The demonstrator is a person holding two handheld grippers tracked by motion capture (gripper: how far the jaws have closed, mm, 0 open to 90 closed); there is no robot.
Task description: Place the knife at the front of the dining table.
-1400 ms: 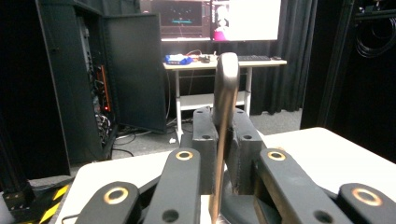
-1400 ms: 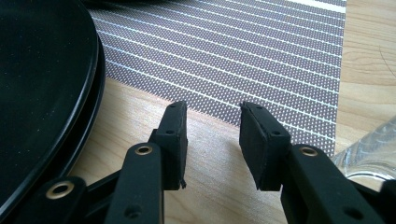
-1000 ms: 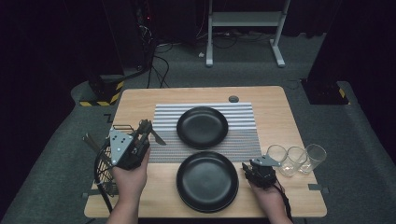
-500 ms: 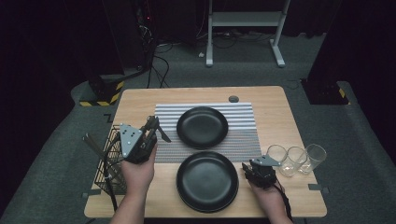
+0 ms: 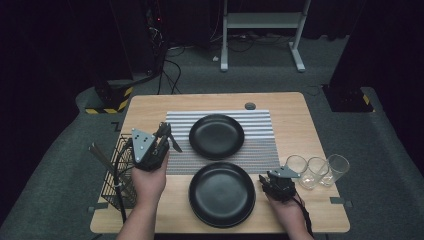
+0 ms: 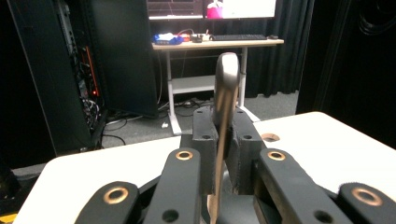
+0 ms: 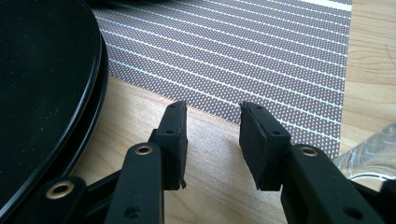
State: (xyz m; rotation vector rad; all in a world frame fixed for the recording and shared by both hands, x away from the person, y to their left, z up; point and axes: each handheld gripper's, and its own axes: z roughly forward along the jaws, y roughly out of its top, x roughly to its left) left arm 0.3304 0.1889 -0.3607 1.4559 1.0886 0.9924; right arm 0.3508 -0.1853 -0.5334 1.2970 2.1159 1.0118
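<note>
Left gripper [image 5: 161, 141] clamps a metal utensil [image 6: 225, 98] upright, held over the table's 9 o'clock edge beside the wire basket [image 5: 116, 172]. Right gripper [image 7: 212, 140] rests at 3 o'clock of the near black plate [image 5: 222, 194], jaws apart, nothing between.

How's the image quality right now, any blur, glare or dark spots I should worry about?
High view: table evenly lit, surroundings dark, black plates lose detail. Left gripper view: the held utensil is blurred close up, and the table looks washed out. Right gripper view: sharp on the placemat, with no glare.
</note>
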